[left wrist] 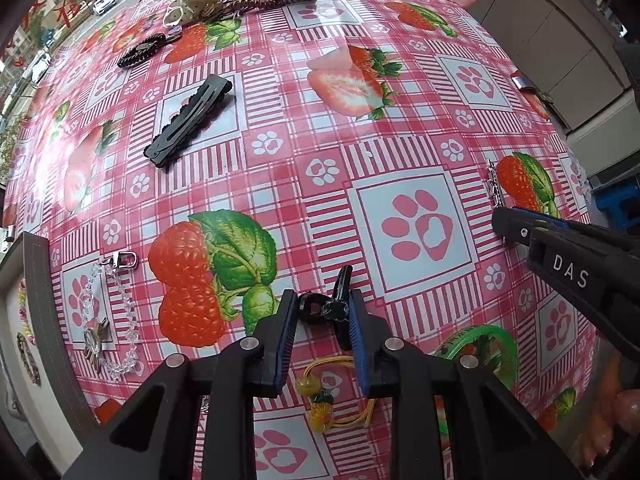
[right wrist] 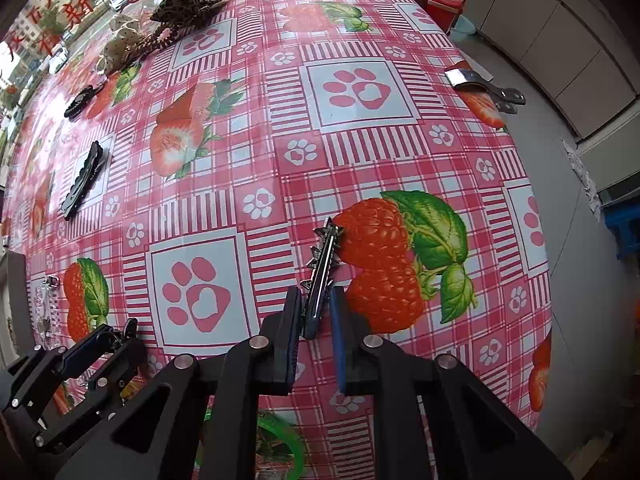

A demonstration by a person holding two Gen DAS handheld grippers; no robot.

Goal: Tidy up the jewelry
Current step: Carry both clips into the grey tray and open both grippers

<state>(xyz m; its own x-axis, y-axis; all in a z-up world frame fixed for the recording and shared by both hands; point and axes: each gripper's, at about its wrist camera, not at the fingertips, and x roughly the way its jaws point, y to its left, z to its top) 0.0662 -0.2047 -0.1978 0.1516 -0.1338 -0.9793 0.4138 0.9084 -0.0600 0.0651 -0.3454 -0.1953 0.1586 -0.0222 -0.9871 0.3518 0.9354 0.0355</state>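
Observation:
My left gripper [left wrist: 323,307] is shut on a small black hair clip [left wrist: 334,304], held just above the strawberry tablecloth [left wrist: 304,128]; the clip sticks out past the fingertips. My right gripper [right wrist: 316,304] is shut on a silver spiky hair clip [right wrist: 325,264] whose far end rests by a printed raspberry. The right gripper also shows at the right edge of the left wrist view [left wrist: 516,228], and the left gripper at the lower left of the right wrist view [right wrist: 108,336].
A black snap clip [left wrist: 190,120], a dark beaded band [left wrist: 142,50], a clear bead chain with a clasp [left wrist: 108,312], a yellow hair tie [left wrist: 332,392] and a green bangle [left wrist: 486,350] lie about. A grey box [left wrist: 38,320] stands at left. A metal clip [right wrist: 480,84] sits at the table's right edge.

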